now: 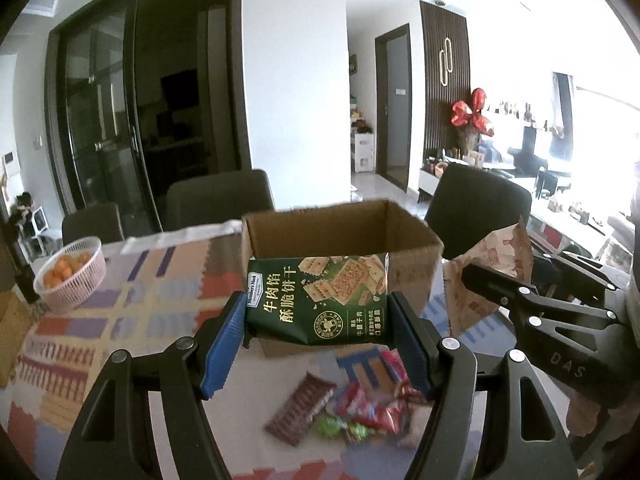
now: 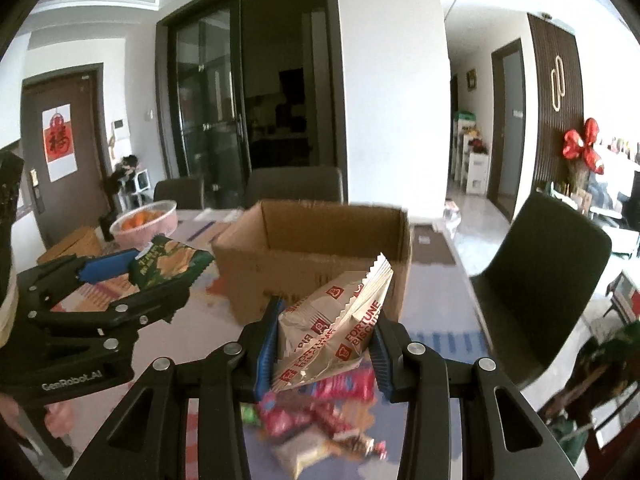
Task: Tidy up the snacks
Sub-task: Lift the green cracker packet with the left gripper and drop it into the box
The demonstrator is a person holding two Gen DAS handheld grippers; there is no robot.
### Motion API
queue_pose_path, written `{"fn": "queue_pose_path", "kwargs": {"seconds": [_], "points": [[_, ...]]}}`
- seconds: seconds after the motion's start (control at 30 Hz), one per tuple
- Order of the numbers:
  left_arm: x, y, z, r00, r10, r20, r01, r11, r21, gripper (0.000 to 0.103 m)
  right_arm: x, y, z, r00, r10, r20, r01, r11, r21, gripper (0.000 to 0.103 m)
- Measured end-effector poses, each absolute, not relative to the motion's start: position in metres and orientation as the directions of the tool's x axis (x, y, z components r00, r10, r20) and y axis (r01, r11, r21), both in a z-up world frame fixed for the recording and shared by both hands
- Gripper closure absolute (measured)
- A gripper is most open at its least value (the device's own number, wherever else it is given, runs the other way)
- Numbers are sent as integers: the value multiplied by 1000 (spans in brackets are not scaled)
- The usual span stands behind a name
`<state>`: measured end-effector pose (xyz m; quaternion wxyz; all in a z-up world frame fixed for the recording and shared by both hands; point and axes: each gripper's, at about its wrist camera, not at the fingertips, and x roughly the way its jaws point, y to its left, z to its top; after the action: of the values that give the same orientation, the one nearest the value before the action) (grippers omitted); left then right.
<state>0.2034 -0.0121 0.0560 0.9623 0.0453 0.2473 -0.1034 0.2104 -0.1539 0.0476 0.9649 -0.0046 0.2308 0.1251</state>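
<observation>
The left gripper (image 1: 318,312) is clamping a green cracker pack (image 1: 318,300) and the right gripper (image 2: 324,340) a Fortune biscuit pack (image 2: 332,328), both near the open cardboard box (image 2: 320,248).

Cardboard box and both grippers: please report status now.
Left gripper shut on green cracker packet. Right gripper shut on beige Fortune Biscuit packet. Open brown cardboard box just ahead, nothing blocking. Loose snack pile below.

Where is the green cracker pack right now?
The green cracker pack is clamped in the left gripper, held above the table just in front of the open cardboard box, over the loose snack pile.
</observation>
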Motion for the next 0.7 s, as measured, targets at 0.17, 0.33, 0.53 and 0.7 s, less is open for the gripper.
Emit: {"fn": "queue_pose_path", "kwargs": {"seconds": [0.17, 0.33, 0.53, 0.7], "points": [[234, -10, 70, 847, -192, -496, 227, 974, 10, 33, 235, -153, 68, 874, 249, -418, -249, 967, 57, 62], [265, -7, 77, 839, -186, -512, 226, 974, 16, 33, 263, -149, 75, 873, 251, -418, -254, 966, 50, 62], [299, -9, 78, 817, -177, -548, 231, 972, 30, 33, 293, -147, 75, 862, 245, -443, -253, 966, 41, 62], [326, -8, 73, 789, -174, -589, 225, 974, 13, 33, 316, -143, 73, 843, 251, -475, -265, 963, 39, 62]]}}
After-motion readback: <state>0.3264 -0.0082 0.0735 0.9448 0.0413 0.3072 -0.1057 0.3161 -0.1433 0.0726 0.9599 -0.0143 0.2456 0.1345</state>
